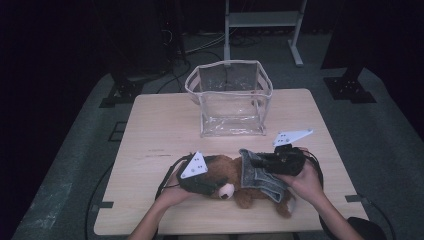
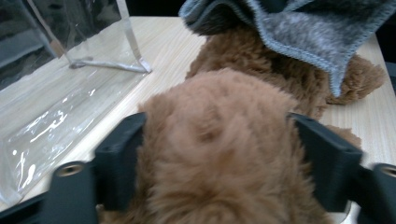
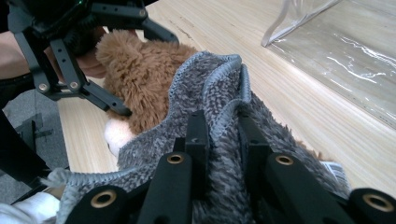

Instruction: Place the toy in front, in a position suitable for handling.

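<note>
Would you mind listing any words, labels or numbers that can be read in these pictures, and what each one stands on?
No text can be read anywhere.
The white tag on the teddy bear, seen in the right gripper view, carries dark print that is too small and blurred to read.

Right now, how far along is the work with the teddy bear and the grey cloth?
Done: the grey cloth already lies over the teddy bear. In hand: the left gripper clamps the bear's head, and the right gripper pinches a fold of the cloth. Left, probably: the clear plastic bag stands open and holds nothing, so packing seems still ahead.
</note>
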